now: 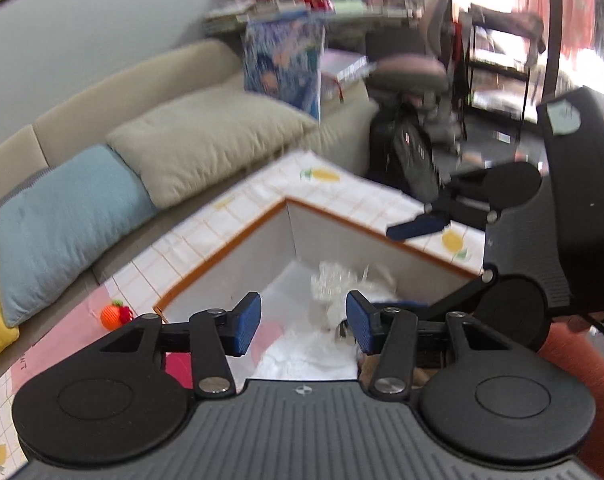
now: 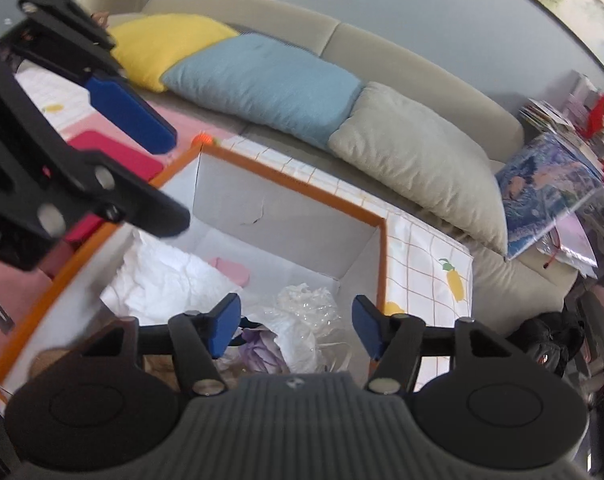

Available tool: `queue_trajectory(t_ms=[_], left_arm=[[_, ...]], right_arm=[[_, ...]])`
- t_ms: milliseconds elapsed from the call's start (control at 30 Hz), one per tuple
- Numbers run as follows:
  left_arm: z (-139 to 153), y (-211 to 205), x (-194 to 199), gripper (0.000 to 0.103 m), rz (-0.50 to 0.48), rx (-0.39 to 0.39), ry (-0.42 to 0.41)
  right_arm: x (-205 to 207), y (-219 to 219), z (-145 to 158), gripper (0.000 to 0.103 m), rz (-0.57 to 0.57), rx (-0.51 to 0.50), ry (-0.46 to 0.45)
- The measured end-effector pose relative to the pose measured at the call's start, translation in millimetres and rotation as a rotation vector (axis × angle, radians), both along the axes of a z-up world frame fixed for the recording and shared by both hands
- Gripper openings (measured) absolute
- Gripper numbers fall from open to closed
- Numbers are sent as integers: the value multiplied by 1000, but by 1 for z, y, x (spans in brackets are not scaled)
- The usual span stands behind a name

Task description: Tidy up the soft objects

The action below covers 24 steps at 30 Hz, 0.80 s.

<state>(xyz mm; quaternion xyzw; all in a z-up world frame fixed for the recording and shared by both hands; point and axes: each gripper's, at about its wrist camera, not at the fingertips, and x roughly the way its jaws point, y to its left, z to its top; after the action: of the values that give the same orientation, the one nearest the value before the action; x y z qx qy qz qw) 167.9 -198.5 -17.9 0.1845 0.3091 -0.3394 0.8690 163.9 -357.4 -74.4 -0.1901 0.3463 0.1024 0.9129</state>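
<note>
Both hand-held grippers hover over an open white box (image 2: 286, 208) with an orange rim, which stands on a desk (image 1: 238, 208) covered in a white checked cloth with lemon prints. The left hand-held gripper (image 1: 302, 322) has its blue pads spread apart with nothing between them, poised above the box's near side; the right hand-held gripper (image 2: 296, 326) is likewise open and empty, above the box's inner corner, and in the left wrist view it shows at the right, over the far rim. Inside the box lie the soft objects: a white cloth (image 2: 162, 276) against the left wall, a small pink piece (image 2: 232, 270) beside it, a crumpled clear plastic wrap (image 2: 306, 304) toward the middle, and a lilac item (image 2: 260, 354) just under the right gripper. The far inner corner of the box floor is bare. An orange knitted toy (image 1: 116, 315) sits outside the box on the desk, near its left rim. Behind the desk edge a beige sofa (image 2: 382, 40) carries yellow (image 2: 166, 44), blue (image 2: 266, 84) and beige cushions (image 2: 418, 160).
</note>
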Motion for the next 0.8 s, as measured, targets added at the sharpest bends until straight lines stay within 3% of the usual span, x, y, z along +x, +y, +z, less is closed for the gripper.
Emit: queue_trajectory(t_ms=[167,300,567,800], left_arm=[[20,36,-27,59,56,-156,-63],[21,63,-42,59,133,-227,-73],[3,114,-67,58,335,-221,-138],[-13,174,-82,52,500,-226,-58]], right_arm=[[-27,7,20,71,-135,121,-41],[-49,24,27,77,-218,228,-63],[-79,80,22,82,-280,332,-47],[-90,129,17,84,-211,322,2]])
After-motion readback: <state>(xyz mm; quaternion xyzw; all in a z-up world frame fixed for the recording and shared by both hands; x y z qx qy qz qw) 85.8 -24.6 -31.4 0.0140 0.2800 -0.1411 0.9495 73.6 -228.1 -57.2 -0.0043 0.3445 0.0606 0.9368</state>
